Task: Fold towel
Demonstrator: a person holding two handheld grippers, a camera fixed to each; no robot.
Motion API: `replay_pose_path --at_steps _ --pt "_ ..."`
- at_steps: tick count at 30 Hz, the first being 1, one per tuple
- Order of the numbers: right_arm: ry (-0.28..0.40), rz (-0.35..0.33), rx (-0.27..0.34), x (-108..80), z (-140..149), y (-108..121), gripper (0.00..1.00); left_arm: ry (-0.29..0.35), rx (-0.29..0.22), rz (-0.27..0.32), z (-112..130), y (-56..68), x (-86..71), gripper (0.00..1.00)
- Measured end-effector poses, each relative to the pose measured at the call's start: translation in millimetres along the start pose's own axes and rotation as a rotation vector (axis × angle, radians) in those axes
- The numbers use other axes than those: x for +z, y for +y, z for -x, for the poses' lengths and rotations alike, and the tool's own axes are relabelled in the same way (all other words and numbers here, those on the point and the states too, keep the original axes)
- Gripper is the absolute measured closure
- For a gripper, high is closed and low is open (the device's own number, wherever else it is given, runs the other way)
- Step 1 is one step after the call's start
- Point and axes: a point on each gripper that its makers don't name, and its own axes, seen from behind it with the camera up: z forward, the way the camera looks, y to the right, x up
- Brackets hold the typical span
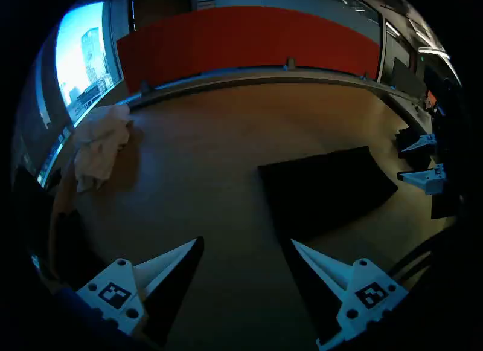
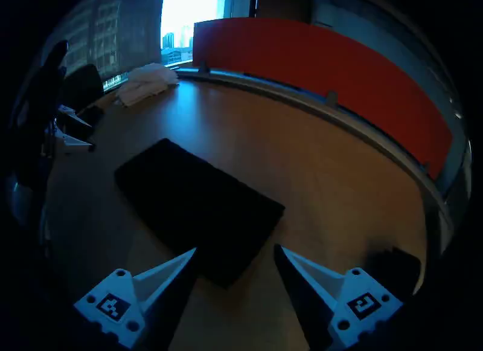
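A black towel (image 1: 326,188) lies folded flat in a rectangle on the wooden table (image 1: 229,133). My left gripper (image 1: 246,241) is open just short of the towel's near left corner, with nothing between its fingers. In the right gripper view the same towel (image 2: 199,209) stretches away to the left, and its near corner reaches in between the fingers of my open right gripper (image 2: 235,249). Neither finger presses on it. Each gripper shows small in the other's view: the right gripper (image 1: 401,164) past the towel's right end, the left gripper (image 2: 90,135) at the table's left side.
A crumpled white cloth (image 1: 99,142) lies at the table's far corner by the window; it also appears as white cloth (image 2: 148,82). A red partition (image 1: 253,40) runs along the table's far edge. A dark object (image 2: 395,266) sits near the right gripper. A dark chair (image 2: 81,85) stands at the left.
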Motion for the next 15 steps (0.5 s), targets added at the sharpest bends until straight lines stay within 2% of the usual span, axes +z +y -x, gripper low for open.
replay_pose_path --at_steps 15 --pt "-0.035 -0.044 -0.045 9.6 20.3 -4.7 0.12 -0.013 -0.067 -0.033 30.9 -2.9 -31.0 0.05"
